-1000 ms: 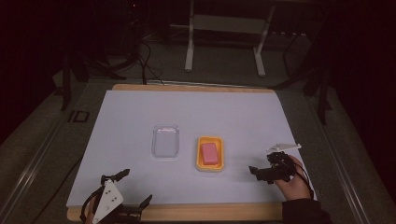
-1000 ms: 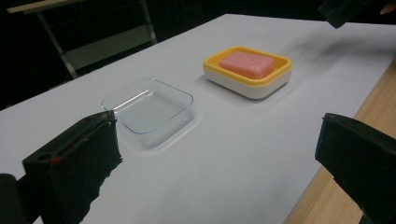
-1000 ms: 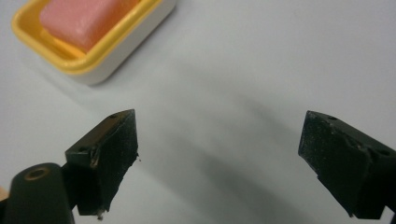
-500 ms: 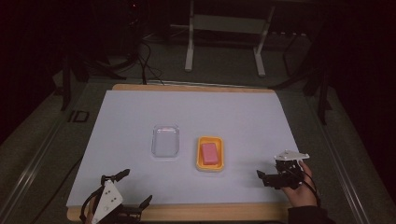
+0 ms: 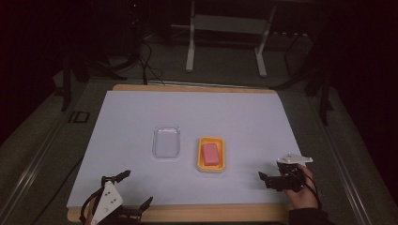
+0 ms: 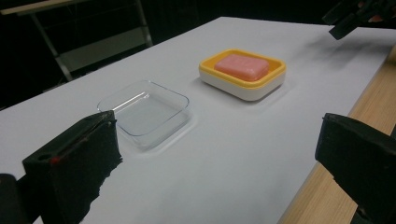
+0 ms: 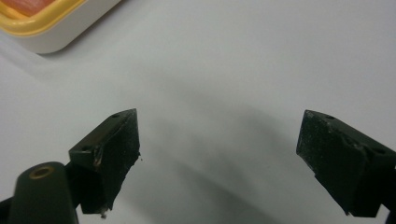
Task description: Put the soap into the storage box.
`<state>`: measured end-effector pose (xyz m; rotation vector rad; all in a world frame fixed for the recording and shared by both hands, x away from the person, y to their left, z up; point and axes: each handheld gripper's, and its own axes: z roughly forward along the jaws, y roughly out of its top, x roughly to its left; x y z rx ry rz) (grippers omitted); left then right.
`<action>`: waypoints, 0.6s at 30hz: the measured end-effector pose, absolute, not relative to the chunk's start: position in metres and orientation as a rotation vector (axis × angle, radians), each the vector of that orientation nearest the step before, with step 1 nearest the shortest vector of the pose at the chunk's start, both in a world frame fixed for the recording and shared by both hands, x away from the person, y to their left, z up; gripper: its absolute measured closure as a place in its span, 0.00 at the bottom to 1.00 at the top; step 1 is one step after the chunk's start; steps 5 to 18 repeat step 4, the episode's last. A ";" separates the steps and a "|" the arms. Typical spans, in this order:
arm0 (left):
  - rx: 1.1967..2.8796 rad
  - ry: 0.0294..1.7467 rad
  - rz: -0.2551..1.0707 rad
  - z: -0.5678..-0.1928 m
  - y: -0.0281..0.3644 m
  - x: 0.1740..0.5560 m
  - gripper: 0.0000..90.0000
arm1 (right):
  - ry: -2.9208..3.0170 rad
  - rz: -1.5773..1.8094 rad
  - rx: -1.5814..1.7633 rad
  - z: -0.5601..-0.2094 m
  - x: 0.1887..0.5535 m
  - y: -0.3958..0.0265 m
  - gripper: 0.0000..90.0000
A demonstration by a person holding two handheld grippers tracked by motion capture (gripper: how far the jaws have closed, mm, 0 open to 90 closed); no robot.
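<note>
— Soap (image 5: 210, 153), where is it from your seat?

— Pink bar, lying in a yellow soap dish (image 5: 210, 167) near the middle of the white surface (image 5: 197, 112). Take the dish as the clock's centre: a clear plastic tray (image 5: 166, 142) sits just beside it at nine o'clock, apart from it and with nothing in it. In the left gripper view you see the dish (image 6: 243, 84) has a white base under the yellow rim, with the bar (image 6: 241, 66) flat inside and the tray (image 6: 144, 112) nearer to you.

— And your two grippers?

— Your left gripper (image 5: 126, 192) is at about seven o'clock from the dish, at the near edge of the surface where the wooden border shows. Its jaws are spread wide apart with nothing between them; in its own view (image 6: 219, 154) they frame bare white surface.

— The right one?

— Your right gripper (image 5: 268, 179) is at about four o'clock from the dish, near it but not touching, held in your right hand (image 5: 302, 190). Its jaws point toward nine o'clock. In its own view (image 7: 219, 158) they stand wide apart over plain white surface, holding nothing, with a corner of the dish (image 7: 51, 28) at the upper left.
</note>
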<state>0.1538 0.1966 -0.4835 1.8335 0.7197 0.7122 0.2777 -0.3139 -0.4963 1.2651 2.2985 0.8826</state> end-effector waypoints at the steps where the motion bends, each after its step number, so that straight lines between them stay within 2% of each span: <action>1: 1.834 0.720 0.712 -0.484 0.196 0.154 0.00 | 2.301 0.885 1.271 -0.497 0.278 -0.314 0.14; 18: 1.836 0.721 0.712 -0.484 0.196 0.154 0.00 | 2.307 0.872 1.280 -0.499 0.278 -0.314 0.14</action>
